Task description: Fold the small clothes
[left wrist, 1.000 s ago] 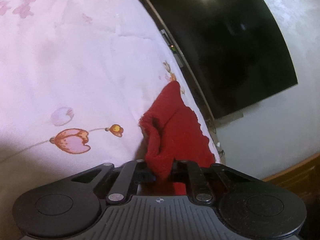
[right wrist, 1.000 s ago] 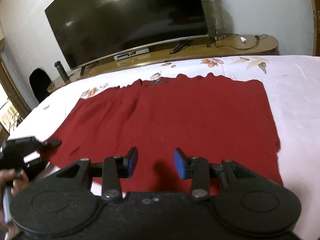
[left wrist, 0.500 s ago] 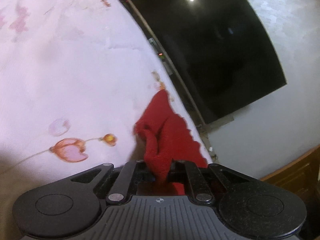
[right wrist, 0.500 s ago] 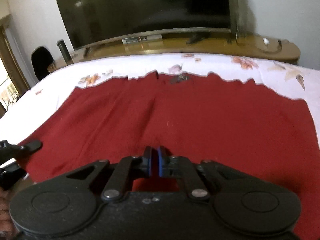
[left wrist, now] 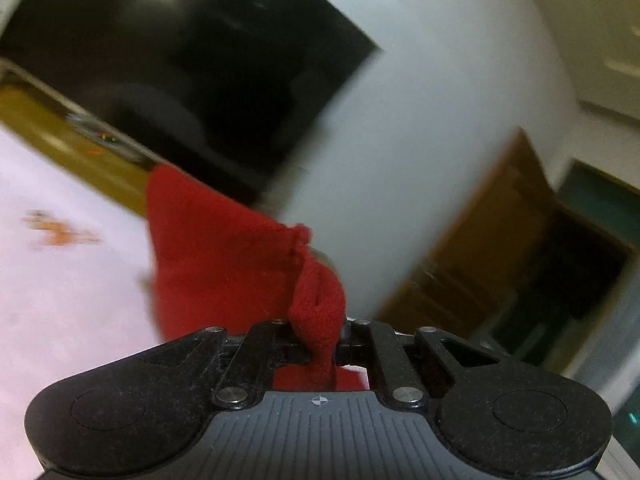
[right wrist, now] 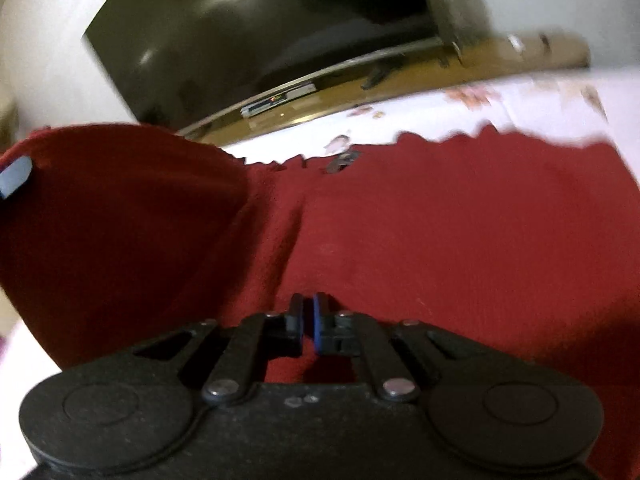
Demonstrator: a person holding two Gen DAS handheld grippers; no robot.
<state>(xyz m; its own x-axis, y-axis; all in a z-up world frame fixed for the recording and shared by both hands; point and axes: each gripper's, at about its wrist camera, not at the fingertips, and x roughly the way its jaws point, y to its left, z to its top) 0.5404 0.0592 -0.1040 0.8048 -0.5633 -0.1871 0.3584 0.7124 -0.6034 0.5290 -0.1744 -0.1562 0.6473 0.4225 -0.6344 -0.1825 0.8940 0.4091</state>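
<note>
A dark red knit cloth (right wrist: 440,240) lies spread on the white flowered bedsheet (right wrist: 540,96). My left gripper (left wrist: 322,336) is shut on a bunched corner of this cloth (left wrist: 216,248) and holds it up off the bed. In the right wrist view that raised corner stands as a curved flap (right wrist: 120,220) at the left, with a blue pad of the left gripper (right wrist: 14,178) showing at its edge. My right gripper (right wrist: 307,314) is low over the cloth's near middle, jaws together. Whether any fabric is pinched between them I cannot tell.
A large dark television (right wrist: 260,32) stands on a long wooden cabinet (right wrist: 400,76) beyond the bed's far edge. A wooden door (left wrist: 480,248) and a dark doorway are at the right in the left wrist view. Bare sheet (left wrist: 60,300) lies left of the cloth.
The left gripper has risen and rolled, lifting the cloth's corner off the bed into a standing flap. The right gripper's jaws have gone from open to shut, low over the cloth.
</note>
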